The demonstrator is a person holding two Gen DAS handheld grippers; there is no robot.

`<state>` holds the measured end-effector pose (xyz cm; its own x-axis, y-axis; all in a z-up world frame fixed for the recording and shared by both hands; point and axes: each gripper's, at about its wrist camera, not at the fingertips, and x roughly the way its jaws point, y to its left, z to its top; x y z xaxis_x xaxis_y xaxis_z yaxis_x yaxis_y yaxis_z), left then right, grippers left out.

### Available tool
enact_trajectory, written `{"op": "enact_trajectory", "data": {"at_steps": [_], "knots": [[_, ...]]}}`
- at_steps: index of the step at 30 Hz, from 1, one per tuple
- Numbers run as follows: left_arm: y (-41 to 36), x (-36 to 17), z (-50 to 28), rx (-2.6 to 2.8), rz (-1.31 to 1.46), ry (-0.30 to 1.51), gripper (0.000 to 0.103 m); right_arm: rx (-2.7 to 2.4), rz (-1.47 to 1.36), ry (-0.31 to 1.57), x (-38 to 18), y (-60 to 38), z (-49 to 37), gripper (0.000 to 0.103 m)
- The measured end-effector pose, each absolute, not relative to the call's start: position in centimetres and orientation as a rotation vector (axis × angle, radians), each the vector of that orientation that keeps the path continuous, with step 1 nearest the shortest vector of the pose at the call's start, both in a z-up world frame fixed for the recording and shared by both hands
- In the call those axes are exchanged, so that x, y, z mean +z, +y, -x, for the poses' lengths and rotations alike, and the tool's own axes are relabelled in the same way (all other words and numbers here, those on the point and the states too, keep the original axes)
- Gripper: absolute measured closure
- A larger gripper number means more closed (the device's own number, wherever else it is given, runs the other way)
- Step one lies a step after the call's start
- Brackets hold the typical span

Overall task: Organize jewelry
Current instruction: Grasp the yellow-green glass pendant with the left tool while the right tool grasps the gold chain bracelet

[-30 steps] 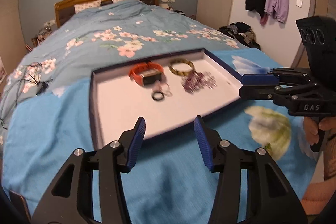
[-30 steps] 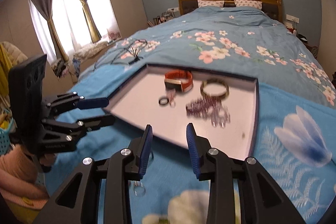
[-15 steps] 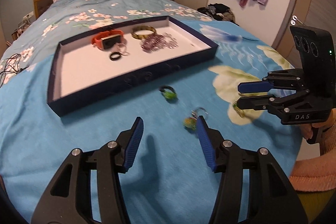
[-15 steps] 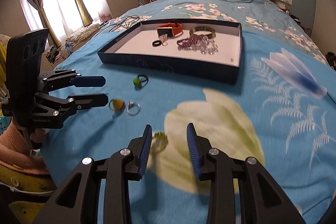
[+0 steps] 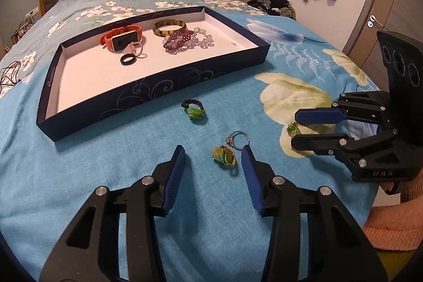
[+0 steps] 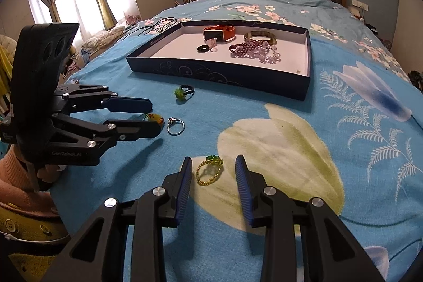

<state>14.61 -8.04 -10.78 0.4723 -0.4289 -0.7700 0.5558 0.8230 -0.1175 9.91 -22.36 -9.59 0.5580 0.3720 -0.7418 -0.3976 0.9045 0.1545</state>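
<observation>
Both claws have dropped back from the tray [image 5: 158, 86] toward the loose rings on the bed. Right claw [image 6: 213, 171], spread, straddles the gold beaded ring [image 6: 208, 171]; left claw [image 5: 214, 157], spread, brackets the yellow-green ring [image 5: 224, 154]. Light, tiny, slippery: pinch across the band.
</observation>
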Motion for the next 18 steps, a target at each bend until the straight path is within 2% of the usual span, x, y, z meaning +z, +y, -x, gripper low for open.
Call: {"op": "enact_trajectory", "data": {"at_steps": [5,14,18], "knots": [[-8.44,-10.93,-14.7,-0.601,-0.176,0.894,0.065,0.442,0.05,0.862,-9.59,-22.21,-9.83,0.075],[-8.51,-11.03,-14.57,-0.606,-0.183,0.894,0.084,0.44,0.061,0.862,-9.66,-22.03,-9.75,0.087],[-8.36,-11.06,-14.57,-0.606,-0.18,0.894,0.085,0.44,0.061,0.861,-9.67,-22.06,-9.71,0.089]]}}
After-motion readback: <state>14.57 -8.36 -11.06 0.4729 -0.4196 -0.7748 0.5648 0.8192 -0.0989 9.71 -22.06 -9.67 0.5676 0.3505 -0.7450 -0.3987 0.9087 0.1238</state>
